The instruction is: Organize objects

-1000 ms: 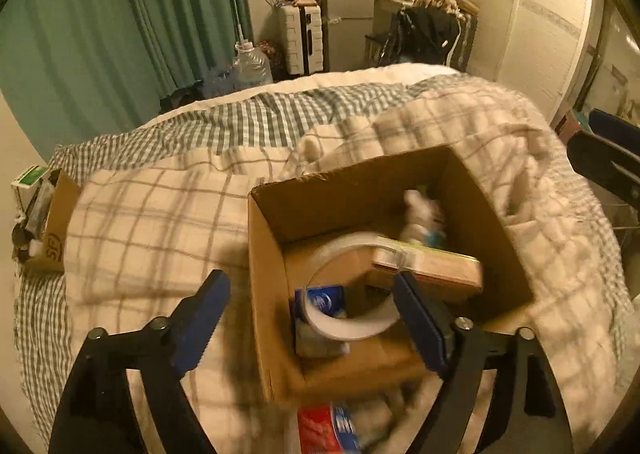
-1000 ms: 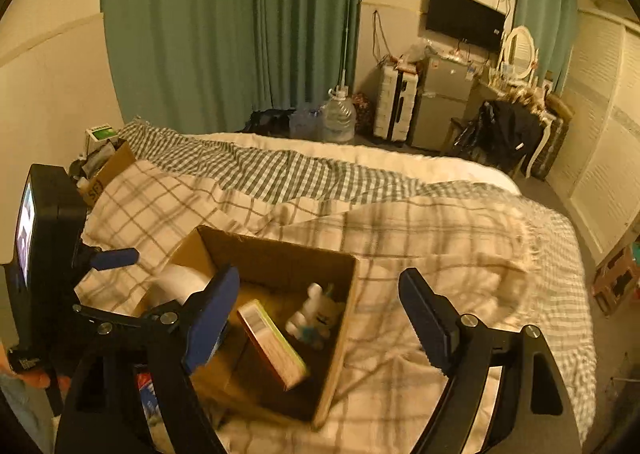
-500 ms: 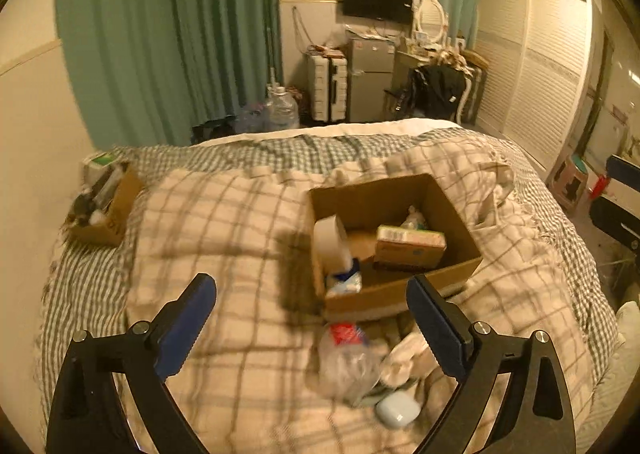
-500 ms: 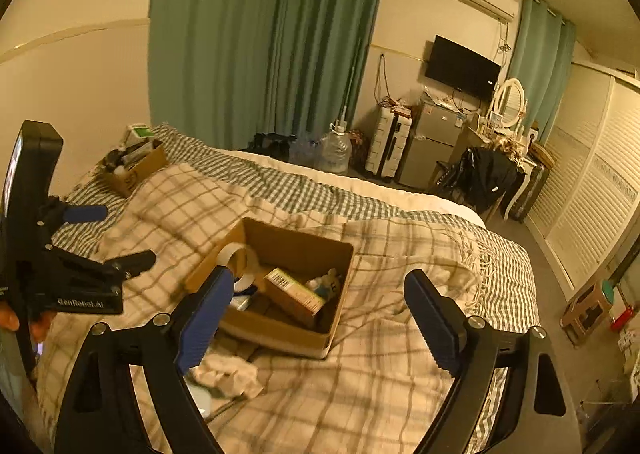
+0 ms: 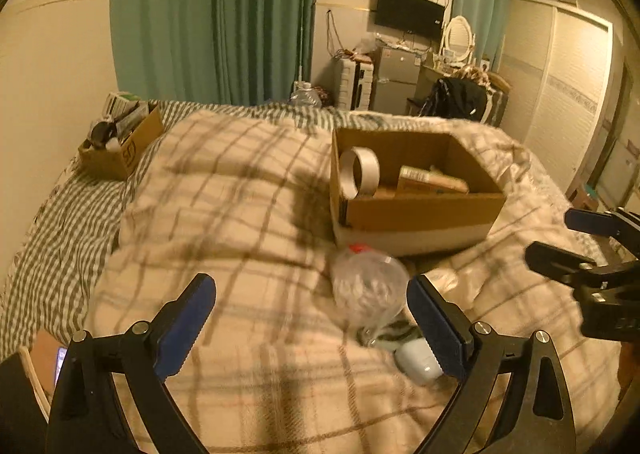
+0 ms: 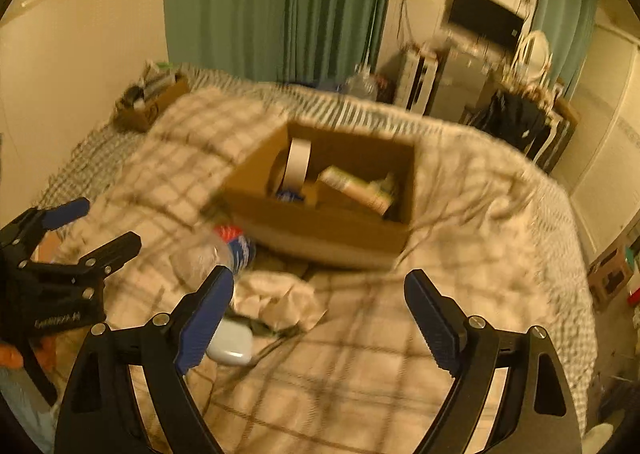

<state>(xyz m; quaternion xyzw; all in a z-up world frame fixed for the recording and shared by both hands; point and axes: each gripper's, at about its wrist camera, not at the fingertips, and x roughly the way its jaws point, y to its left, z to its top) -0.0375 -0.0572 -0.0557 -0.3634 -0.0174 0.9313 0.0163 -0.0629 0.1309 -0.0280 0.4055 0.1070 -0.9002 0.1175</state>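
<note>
Both grippers have pulled back from the open brown cardboard box (image 5: 416, 210) since a second ago, when the left one hung right over it; the roll of pale tape (image 5: 359, 172) now stands on edge against the box's left inner wall.

Nearest, the left gripper (image 5: 310, 328) is spread wide with nothing between its blue-padded fingers (image 5: 184, 328), and the right gripper (image 6: 320, 318) is likewise released and empty. Between them and the box lies a small cluster on the cream plaid blanket (image 5: 224, 214): one crumpled clear plastic bottle with a red cap (image 5: 366, 288), one pale blue rounded case (image 5: 418, 362) partly behind the left gripper's right finger, and one bunched white cloth (image 6: 280, 298). Something dark and tangled shows under the bottle, too blurred to name.

Open blanket spreads to the left of the box and to the right of the cluster, as far as the bed's edges.

Inside the box, beside the tape, lies one tan oblong carton (image 5: 430, 180); the right wrist view also shows something blue at the bottom, cut off by the near wall. Both views are smeared by motion.

Farther off, a second, smaller brown cardboard box (image 5: 124, 150) crammed with items sits on the grey checked sheet (image 5: 60, 222) at the bed's far left corner.
</note>
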